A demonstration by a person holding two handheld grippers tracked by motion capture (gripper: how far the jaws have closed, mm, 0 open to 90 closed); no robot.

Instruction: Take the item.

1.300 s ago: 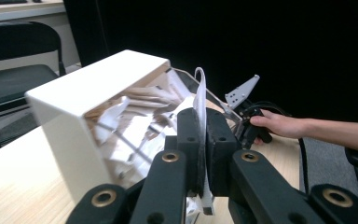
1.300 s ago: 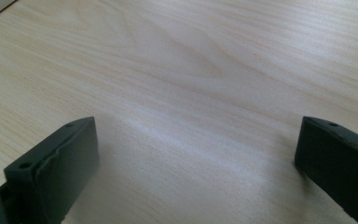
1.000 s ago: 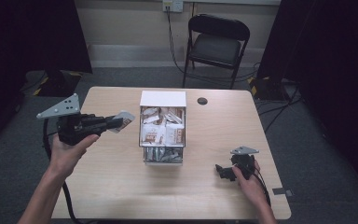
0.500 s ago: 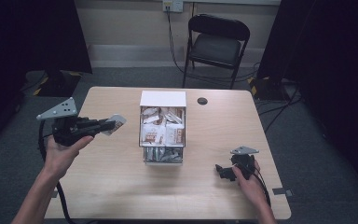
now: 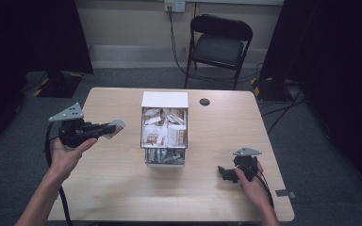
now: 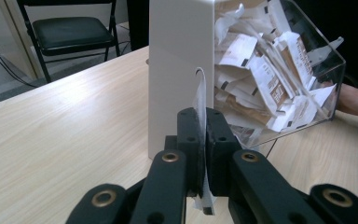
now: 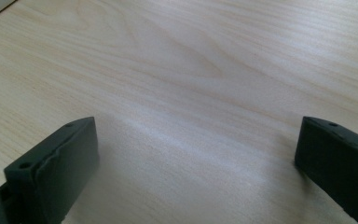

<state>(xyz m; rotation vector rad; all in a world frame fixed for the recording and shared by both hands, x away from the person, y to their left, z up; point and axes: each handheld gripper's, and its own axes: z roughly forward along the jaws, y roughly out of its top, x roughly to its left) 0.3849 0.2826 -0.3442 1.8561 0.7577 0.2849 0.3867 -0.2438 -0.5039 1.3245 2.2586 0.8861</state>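
Left gripper [image 5: 104,129] has its jaws pressed together on a thin white sachet [image 6: 199,100], held edge-on; in the high view the sachet [image 5: 116,126] sticks out past the jaw tips, over the left part of the table [image 5: 122,197], just beside the clear dispenser box [image 5: 165,141] but not touching it. The box is stuffed with similar paper packets [image 6: 265,84], white back panel [image 6: 179,70] facing the left gripper. Right gripper [image 7: 196,154] sits low over bare table near the right front edge, jaws spread wide, nothing between them. Handling read: the sachet looks very light, floppy and paper-thin; its free end curls over above the jaws, so it will bend and flutter rather than hold shape. Probably tears or creases if yanked, and the smooth wrapper may slip from a shallow pinch. Best hold is across the flat faces, well in from the edge, as now; a grip nearer the middle would cut the flop. Contents are likely powder, so squeeze force matters little.
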